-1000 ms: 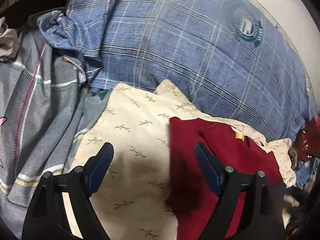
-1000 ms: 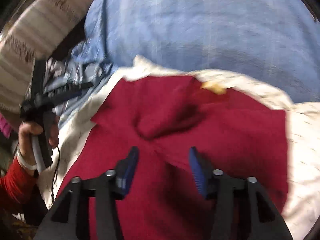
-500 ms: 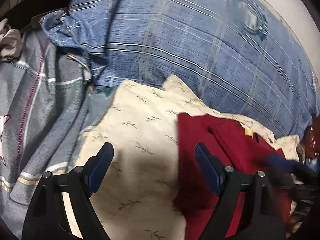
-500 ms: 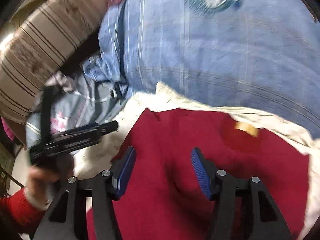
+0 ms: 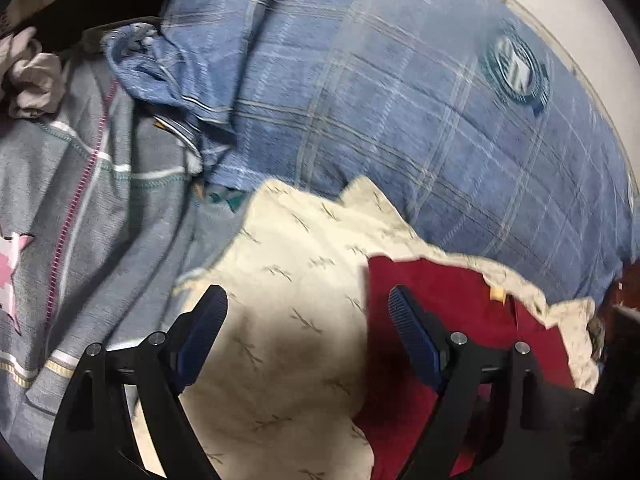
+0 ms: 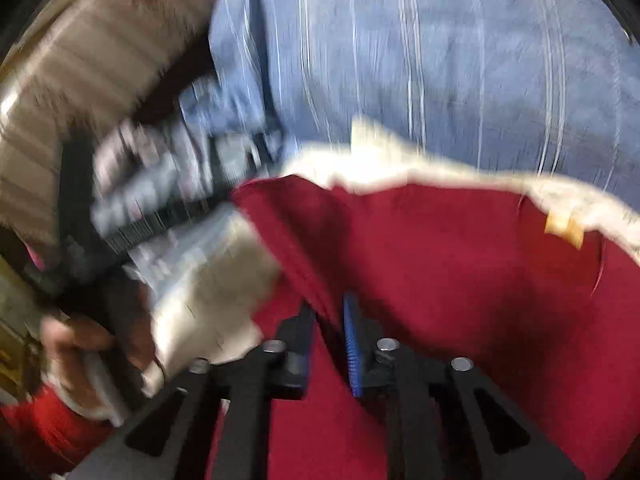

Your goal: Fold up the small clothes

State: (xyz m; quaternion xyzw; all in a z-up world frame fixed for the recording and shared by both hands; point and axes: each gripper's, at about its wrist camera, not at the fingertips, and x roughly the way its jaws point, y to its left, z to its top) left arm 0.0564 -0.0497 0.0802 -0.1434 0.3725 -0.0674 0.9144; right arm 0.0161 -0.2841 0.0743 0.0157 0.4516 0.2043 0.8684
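A: Left wrist view first. The left gripper (image 5: pixel 306 320) is held wide apart, nothing between the fingers; it hangs over the cream leaf-print cloth (image 5: pixel 296 312). The red garment (image 5: pixel 452 320) is seen at right, lying on that cream cloth, with a small yellow tag (image 5: pixel 497 293) near its far edge. The blue plaid blanket (image 5: pixel 400 100) is spread beyond, and a grey zip garment (image 5: pixel 80 208) lies at left.

B: Right wrist view?

A: Blurred. The right gripper (image 6: pixel 329 332) is pinched onto a raised ridge of the red garment (image 6: pixel 460 264), near its left edge. The left gripper (image 6: pixel 160 224) is seen at far left, smeared, so its state cannot be told here.

B: Step?

A: A fold of the red garment is judged to be just started: edge seized, not yet laid over.

B: Next?

A: The pinched edge probably needs to be carried across toward the tag side while the cloth is kept flat; a hold by the free gripper may be needed against bunching.
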